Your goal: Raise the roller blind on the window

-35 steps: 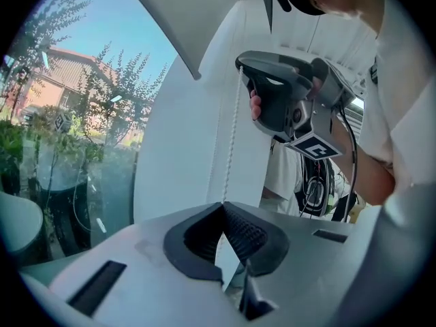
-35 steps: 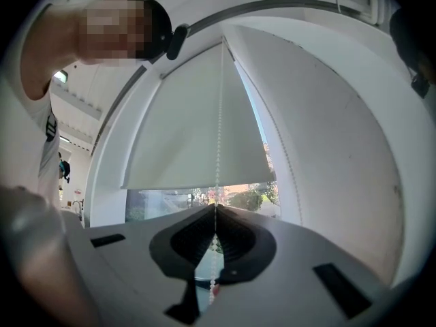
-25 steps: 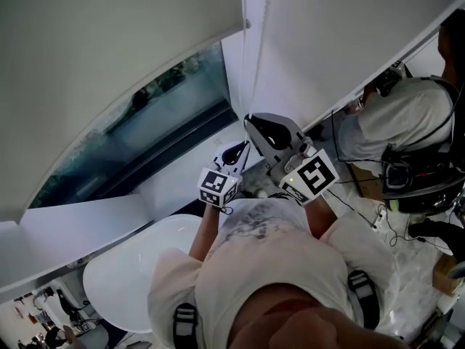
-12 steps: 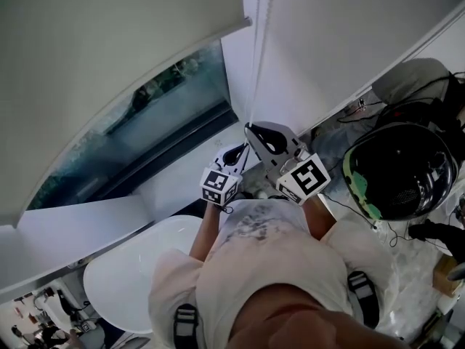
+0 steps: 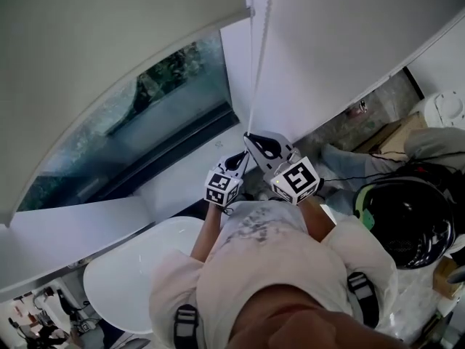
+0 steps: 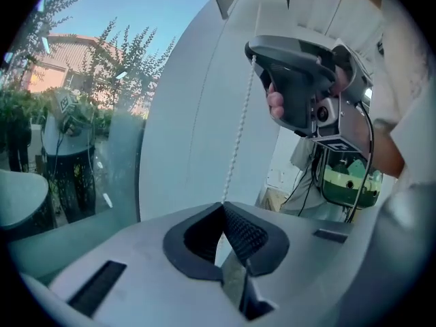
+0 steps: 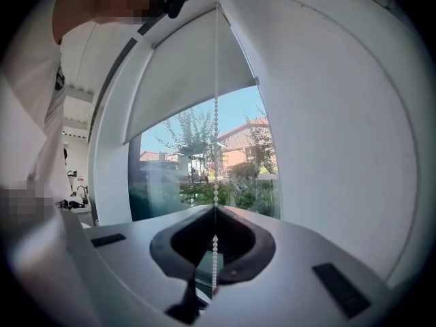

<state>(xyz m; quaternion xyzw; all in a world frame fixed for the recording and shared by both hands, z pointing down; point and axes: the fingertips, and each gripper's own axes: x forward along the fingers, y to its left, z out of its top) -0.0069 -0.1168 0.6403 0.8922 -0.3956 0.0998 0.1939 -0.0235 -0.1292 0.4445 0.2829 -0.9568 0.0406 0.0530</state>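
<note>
Since your left gripper (image 6: 222, 208) and right gripper (image 7: 215, 211) are both clamped tight on the bead chain (image 7: 216, 125), left below right, you look mid-pull; the roller blind (image 5: 109, 42) hangs partway up the window (image 5: 145, 115). Next, free one gripper, regrip higher, and draw down.

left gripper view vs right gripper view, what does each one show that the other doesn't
Only the left gripper view shows the right gripper, held in a hand higher up, and a green helmet behind it. Only the right gripper view shows the roller blind, partly raised, with its bottom edge across the window. Both show the bead chain: the left gripper and the right gripper each pinch it in shut jaws. Both also show the window glass and trees outside.
</note>
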